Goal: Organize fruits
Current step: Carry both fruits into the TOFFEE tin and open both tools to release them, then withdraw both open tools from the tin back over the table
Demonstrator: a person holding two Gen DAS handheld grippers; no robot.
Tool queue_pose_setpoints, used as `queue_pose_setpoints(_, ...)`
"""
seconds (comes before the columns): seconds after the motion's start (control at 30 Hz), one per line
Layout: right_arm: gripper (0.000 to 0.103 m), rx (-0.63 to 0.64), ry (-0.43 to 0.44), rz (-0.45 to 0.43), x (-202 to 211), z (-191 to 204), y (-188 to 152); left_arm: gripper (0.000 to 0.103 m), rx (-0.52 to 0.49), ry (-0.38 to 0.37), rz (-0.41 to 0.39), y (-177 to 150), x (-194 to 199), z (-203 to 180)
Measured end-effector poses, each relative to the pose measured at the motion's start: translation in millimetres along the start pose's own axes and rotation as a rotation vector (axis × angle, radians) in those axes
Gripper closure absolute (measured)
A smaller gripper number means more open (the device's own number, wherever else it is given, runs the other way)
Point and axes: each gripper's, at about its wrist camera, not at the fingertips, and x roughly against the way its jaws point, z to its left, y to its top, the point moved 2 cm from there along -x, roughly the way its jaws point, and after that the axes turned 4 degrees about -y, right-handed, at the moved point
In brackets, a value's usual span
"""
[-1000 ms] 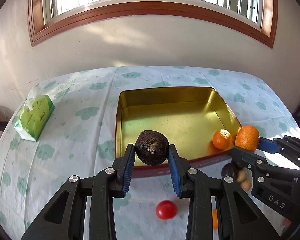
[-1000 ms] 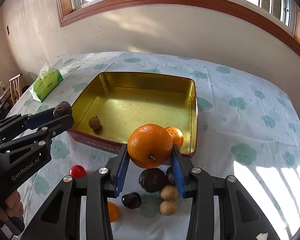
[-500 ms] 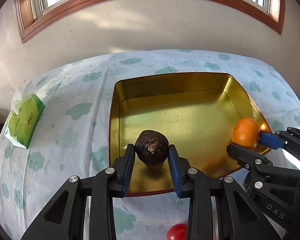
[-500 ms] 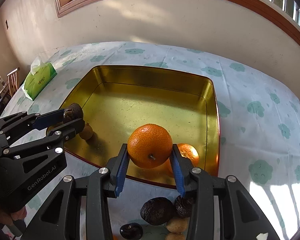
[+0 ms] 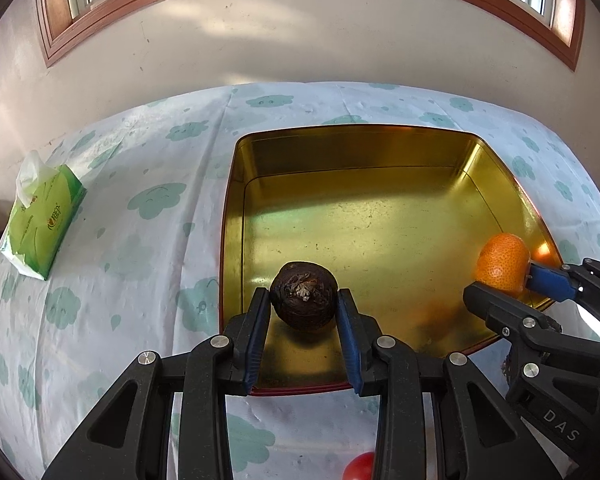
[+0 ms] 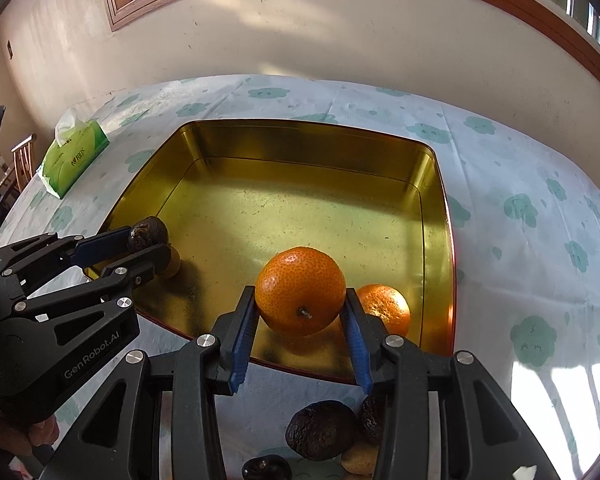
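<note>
You've dropped both grippers over the tin (image 5: 380, 216): left gripper (image 5: 303, 312) clamped on the wrinkled dark fruit (image 5: 303, 300) at 6 o'clock, right gripper (image 6: 300, 312) squeezing the firm, round orange (image 6: 300, 290) at its middle.

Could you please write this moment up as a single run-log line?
left tongs: shut on wrinkled dark brown fruit | right tongs: shut on round orange citrus fruit | both over square gold metal tin | smaller orange inside tin

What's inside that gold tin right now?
Lying in the tin: one orange and a small tan fruit, half hidden by the left gripper. The floor under the held fruits is covered.
</note>
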Motion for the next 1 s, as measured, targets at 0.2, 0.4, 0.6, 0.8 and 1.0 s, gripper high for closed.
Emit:
queue_pose_setpoints(0.2, 0.064, -0.01, 0.0, -0.002, 0, -1, -1, 0.068, 0.001, 0.001, -0.001, 0, 0, 0)
queue_pose_setpoints(0.4, 0.062, -0.012, 0.003, -0.005, 0, -2, 0, 0.067, 0.004, -0.002, -0.001, 0, 1, 1)
queue_pose_setpoints(0.6, 0.056, -0.018, 0.004, -0.005, 2, -3, -1, 0.063, 0.006, -0.004, -0.003, -2, 6, -1)
queue_pose_setpoints(0.8, 0.056, -0.035, 0.017, -0.029, 24, -6, -6, 0.063, -0.002, -0.013, -0.041, -10, 31, -6)
queue_pose_setpoints(1.0, 0.056, -0.074, 0.041, -0.066, 61, -12, -25, 0.063, 0.007, -0.008, -0.092, -29, 69, -5)
